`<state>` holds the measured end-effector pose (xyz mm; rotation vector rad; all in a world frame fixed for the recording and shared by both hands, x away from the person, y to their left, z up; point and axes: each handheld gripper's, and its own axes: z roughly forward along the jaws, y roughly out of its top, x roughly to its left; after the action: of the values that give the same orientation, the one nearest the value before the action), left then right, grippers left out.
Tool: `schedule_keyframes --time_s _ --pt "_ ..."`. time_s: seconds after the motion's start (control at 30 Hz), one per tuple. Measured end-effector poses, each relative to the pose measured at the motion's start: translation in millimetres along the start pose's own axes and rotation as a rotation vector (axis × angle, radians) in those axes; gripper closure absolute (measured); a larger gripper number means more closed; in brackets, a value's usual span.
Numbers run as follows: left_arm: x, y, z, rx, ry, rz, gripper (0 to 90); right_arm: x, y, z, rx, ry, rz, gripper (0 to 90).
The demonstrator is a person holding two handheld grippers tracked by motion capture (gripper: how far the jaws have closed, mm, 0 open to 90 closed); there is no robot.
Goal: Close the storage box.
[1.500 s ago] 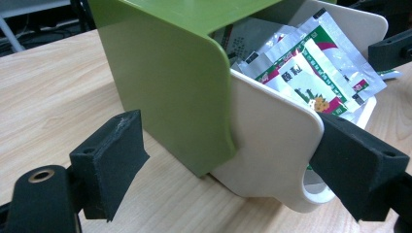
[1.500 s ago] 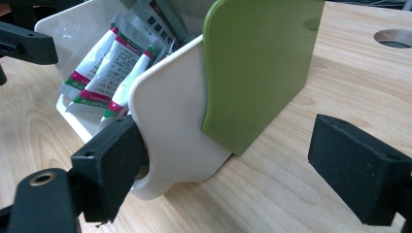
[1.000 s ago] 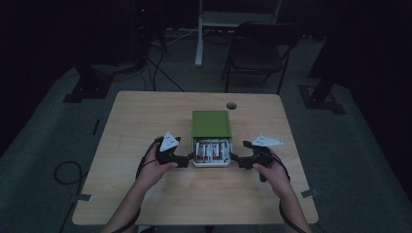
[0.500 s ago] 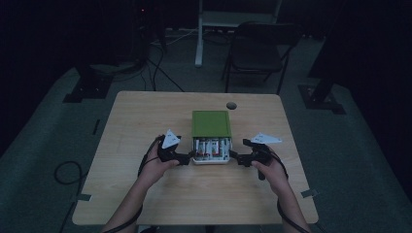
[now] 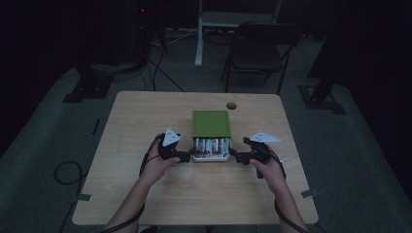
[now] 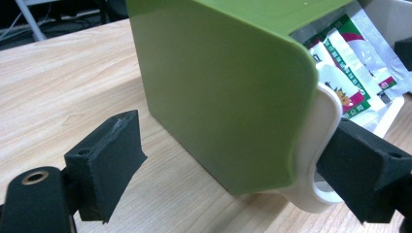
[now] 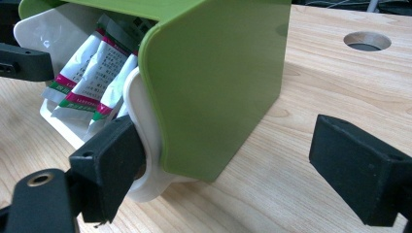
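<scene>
- The jaws of the left gripper (image 5: pixel 186 156) have just been opened a little wider; the corner of the green box (image 5: pixel 210 124) is seen between them, with one pad touching the white tray (image 5: pixel 210 156).
- The left hand (image 5: pixel 158 162) has been shifted very slightly.

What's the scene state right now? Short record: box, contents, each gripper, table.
box: green sleeve with a white drawer pulled partly out toward the person
contents: sachets standing in the drawer, red and green print
left gripper: at the drawer's left tab, fingers spread, one beside the tab, nothing clamped; jaws have just been opening
right gripper: at the drawer's right tab, fingers spread, nothing clamped
table: light wood, round hole behind the box
</scene>
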<state>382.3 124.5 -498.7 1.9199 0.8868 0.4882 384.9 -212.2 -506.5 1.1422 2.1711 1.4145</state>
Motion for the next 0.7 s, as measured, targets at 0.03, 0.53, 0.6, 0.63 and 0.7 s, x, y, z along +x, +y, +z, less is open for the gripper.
schedule_keyframes --time_s 0.03,0.53,0.6,0.63,0.7 --pt "0.0 0.0 0.0 0.000 0.000 0.000 10.6 -0.1 -0.1 0.2 -0.001 -0.001 0.001 12.3" --pt "3.5 7.2 6.3 0.007 0.039 0.032 10.6 -1.6 5.1 7.0 0.008 -0.044 0.015 11.6" --pt "3.4 8.4 6.2 0.014 0.044 0.036 10.5 -1.3 6.0 8.0 0.010 -0.054 0.008 11.0" --pt "3.4 8.4 6.2 0.014 0.044 0.036 10.6 -1.3 6.0 8.0 0.010 -0.054 0.008 11.0" --pt "2.1 9.5 6.1 0.018 0.052 0.058 10.5 -0.6 6.6 8.3 0.013 -0.060 0.000 11.0"
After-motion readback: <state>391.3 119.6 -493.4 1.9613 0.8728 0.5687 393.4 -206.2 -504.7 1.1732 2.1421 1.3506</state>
